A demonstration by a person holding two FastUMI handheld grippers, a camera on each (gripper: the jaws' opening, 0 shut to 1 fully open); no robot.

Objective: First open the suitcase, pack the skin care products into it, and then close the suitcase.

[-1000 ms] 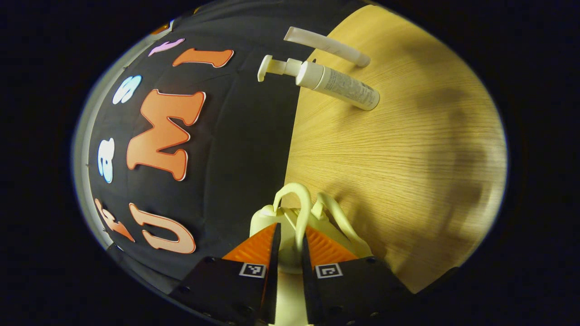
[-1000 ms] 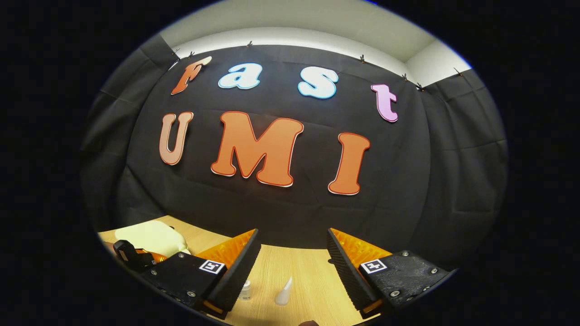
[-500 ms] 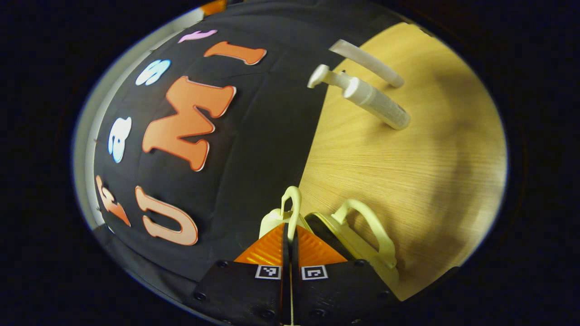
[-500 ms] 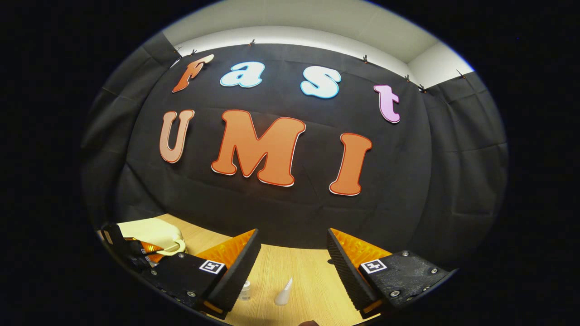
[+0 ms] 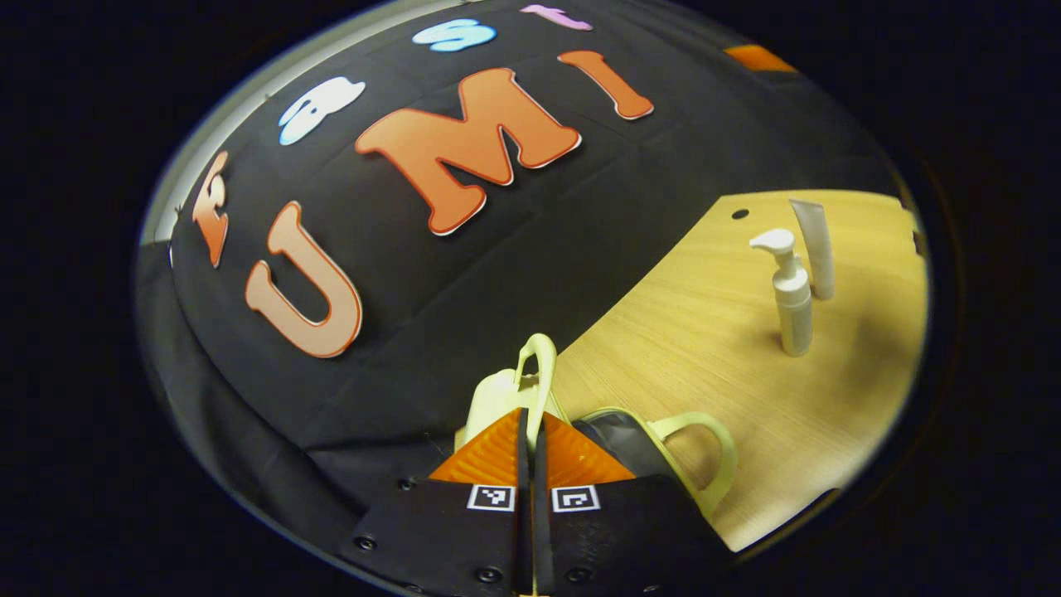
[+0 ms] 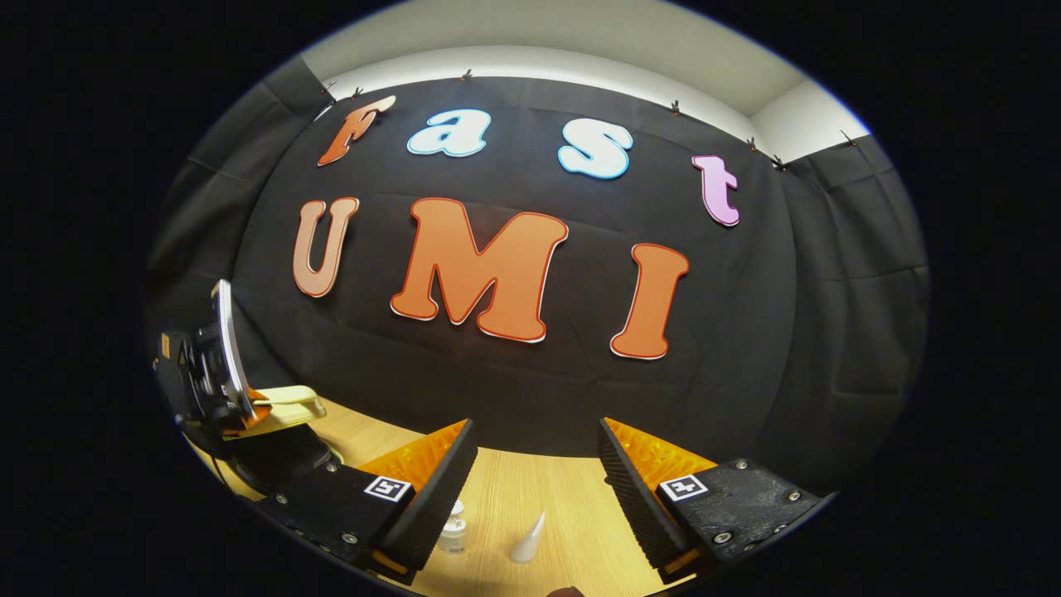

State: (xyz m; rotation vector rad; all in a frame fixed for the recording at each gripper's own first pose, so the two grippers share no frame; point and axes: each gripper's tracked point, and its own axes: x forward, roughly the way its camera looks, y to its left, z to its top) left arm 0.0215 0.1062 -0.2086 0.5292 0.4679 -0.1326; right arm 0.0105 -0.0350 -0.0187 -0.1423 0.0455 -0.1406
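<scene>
The booth is hung with black cloth (image 6: 787,332) under a pale ceiling strip (image 6: 564,50), and a light wooden table (image 5: 704,348) runs up to the foot of that cloth.

Taking the cream suitcase (image 5: 497,398) as the landmark: in the left gripper view it sits at the near left of the table, against the cloth, with its lid raised so the dark lining (image 5: 617,444) of the lower half shows. The left gripper (image 5: 532,439) is clenched on the lid's carrying handle (image 5: 539,365), both fingers pressed to the thin loop. A second cream handle (image 5: 704,452) curves out just right of the fingers, on the lower half. Well to the right of the suitcase a white pump bottle (image 5: 792,298) stands upright, and just beside it, farther back, a white tube (image 5: 816,245) stands too.

In the right gripper view the suitcase (image 6: 286,402) shows at the far left with the left gripper (image 6: 207,373) on it. Right of that, the right gripper (image 6: 537,452) hangs released, fingers wide apart over the table. Below the gap stand a small clear bottle (image 6: 452,531) and a white tube (image 6: 528,543).
</scene>
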